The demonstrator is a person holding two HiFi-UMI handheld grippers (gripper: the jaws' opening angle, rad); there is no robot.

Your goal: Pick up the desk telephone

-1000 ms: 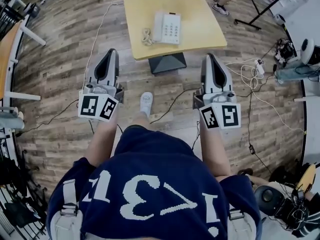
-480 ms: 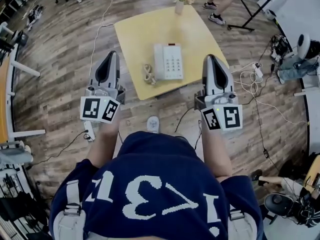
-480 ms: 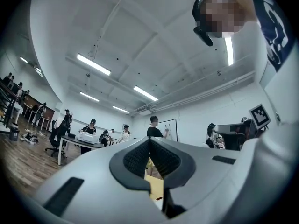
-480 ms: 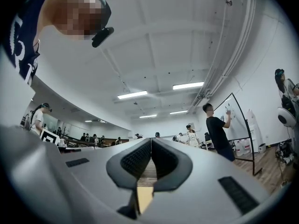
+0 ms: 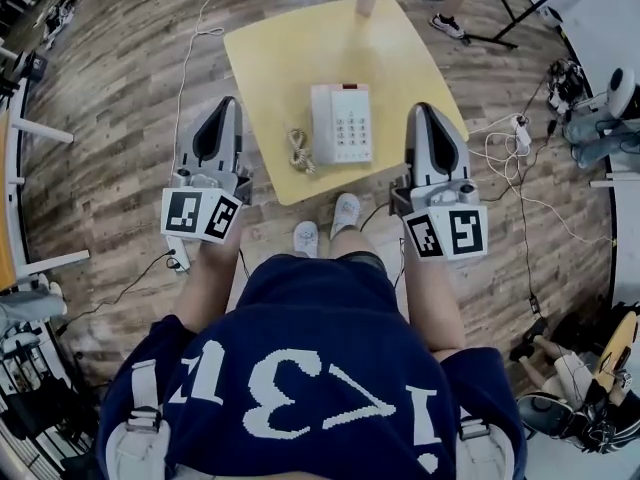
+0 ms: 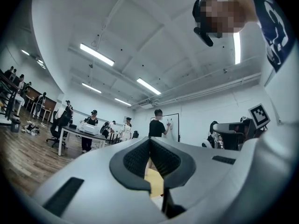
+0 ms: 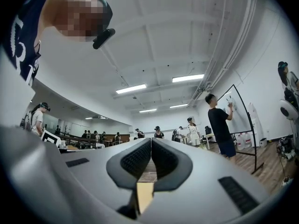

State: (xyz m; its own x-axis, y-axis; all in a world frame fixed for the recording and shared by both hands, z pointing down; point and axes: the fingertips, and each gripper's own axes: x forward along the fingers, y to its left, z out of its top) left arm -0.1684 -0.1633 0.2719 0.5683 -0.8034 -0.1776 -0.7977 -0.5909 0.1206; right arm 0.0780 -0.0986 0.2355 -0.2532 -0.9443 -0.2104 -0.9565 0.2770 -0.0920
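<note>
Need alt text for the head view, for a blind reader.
A white desk telephone sits on a yellow table, coiled cord at its left. The left gripper and right gripper, both shut and empty, hover either side of it.

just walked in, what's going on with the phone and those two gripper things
A person stands at a yellow table, a hand-held gripper in each hand. The left hand-held gripper and the right hand-held gripper are both shut and empty, held to either side of the desk telephone, which lies untouched on the table with its coiled cord beside it.
</note>
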